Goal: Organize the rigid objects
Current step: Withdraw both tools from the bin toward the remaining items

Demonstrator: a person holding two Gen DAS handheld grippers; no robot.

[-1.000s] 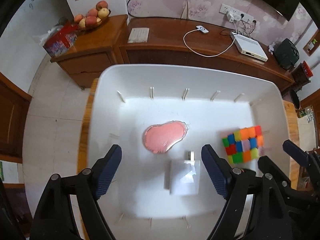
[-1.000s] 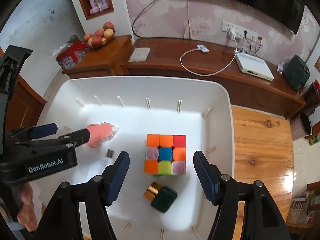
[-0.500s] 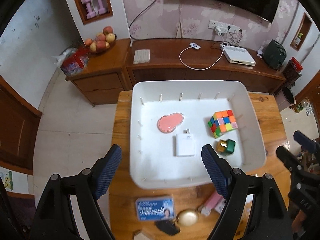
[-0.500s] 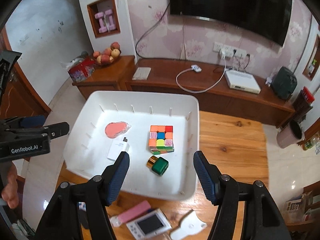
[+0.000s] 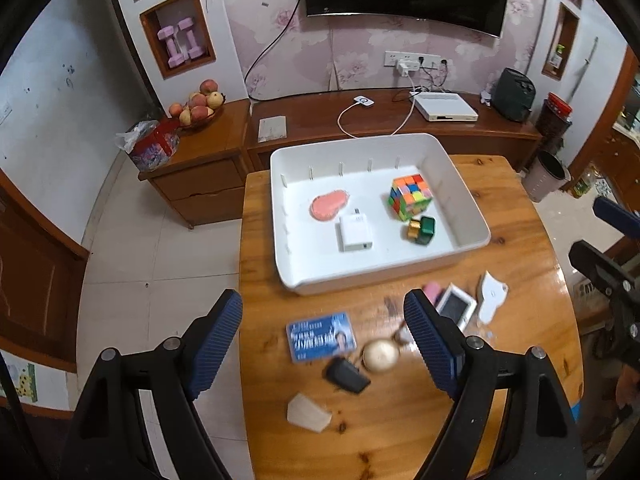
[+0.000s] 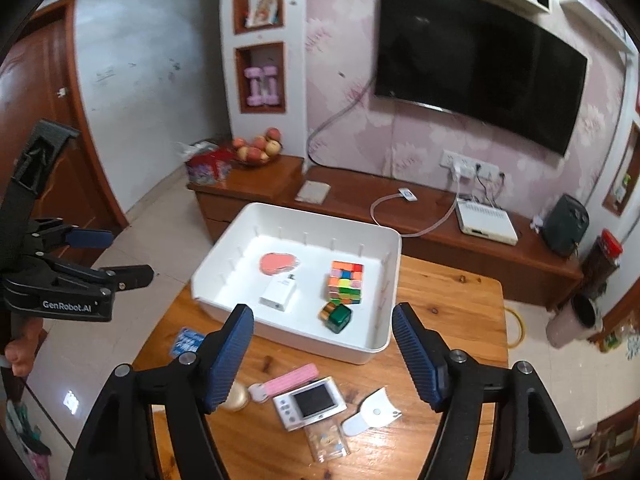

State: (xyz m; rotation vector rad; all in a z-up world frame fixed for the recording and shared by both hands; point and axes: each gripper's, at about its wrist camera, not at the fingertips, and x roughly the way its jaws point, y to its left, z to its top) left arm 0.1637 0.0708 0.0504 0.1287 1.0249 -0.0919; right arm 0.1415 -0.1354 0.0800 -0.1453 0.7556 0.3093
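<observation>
Both hand-held grippers wide and empty; the blue printed card lies flat just ahead of the left hand-held gripper, long axis left-right, right hand-held gripper farther off.

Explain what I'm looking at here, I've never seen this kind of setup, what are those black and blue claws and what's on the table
Those claws are two hand-held grippers; a person holds one in each hand. Each picture comes from a wide-angle camera mounted on one gripper, looking out between its blue-padded fingers. The left gripper and right gripper are both open and hold nothing. On the wooden table sits a white bin containing a puzzle cube, a white charger, a pink flat piece and a small green and gold object. Still outside it lie a blue card, a small screen device and other small items.
</observation>
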